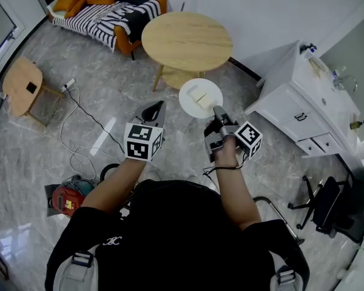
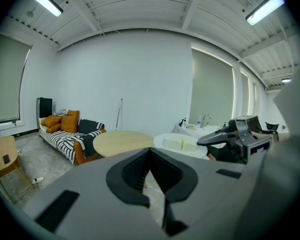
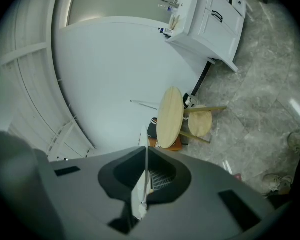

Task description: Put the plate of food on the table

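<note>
White plate (image 1: 200,97) pinched in right gripper (image 1: 217,110) fingers, forearm reaching forward; left gripper (image 1: 158,106) fingers closed, empty.

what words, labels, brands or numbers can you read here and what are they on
Nothing reads clearly.
White mark on the person's black shirt: too small to read.
Yellow label on the red device: too small to read.
Cubes on the left gripper and right gripper: square patterns, no letters.

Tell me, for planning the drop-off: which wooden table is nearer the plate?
The big round table, right ahead of the plate; the small table stands far left.
</note>
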Available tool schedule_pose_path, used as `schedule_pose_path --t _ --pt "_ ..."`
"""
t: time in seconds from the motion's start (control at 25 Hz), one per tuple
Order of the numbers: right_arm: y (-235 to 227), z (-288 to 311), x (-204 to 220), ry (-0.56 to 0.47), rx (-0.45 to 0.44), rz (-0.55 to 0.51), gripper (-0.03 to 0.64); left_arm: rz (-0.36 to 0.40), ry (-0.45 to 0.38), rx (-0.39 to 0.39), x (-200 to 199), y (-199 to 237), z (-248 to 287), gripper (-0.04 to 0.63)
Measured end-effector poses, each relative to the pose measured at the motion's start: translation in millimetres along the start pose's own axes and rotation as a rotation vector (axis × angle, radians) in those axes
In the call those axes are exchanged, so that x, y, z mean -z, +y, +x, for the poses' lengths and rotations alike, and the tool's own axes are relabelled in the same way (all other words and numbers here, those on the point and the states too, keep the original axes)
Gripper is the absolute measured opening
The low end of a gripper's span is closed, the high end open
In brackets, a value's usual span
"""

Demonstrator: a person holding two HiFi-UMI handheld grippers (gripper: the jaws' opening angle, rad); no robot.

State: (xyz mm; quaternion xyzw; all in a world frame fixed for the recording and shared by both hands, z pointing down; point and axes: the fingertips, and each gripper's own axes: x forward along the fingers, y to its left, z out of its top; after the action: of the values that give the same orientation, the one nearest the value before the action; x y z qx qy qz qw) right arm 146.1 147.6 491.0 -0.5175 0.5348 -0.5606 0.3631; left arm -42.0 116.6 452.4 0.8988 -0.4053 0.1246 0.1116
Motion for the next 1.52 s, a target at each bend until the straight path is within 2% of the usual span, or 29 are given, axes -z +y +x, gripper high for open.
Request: schedule_pose_path --t 0.24,0.64,1.08,1.52 --pt "-1.4 7.5 12.7 0.002 0.005 0.031 0.02 0.001 -0.013 0.015 1.7 10.5 -5.5 0.008" --pt "0.9 26.3 46.9 -0.01 0.018 0.048 0.02 0.017 0.011 0.039 9.3 48.0 -15.9 0.007" --pt "5.4 33.7 78.1 -0.055 0.014 0.059 0.02 0.001 0.006 0.105 11.6 76.6 -33.0 0.008" --pt "13.7 39.5 104.2 -0.043 0.006 0.049 0.02 0.0 -0.004 0.097 14.5 98.8 -51.7 0.008"
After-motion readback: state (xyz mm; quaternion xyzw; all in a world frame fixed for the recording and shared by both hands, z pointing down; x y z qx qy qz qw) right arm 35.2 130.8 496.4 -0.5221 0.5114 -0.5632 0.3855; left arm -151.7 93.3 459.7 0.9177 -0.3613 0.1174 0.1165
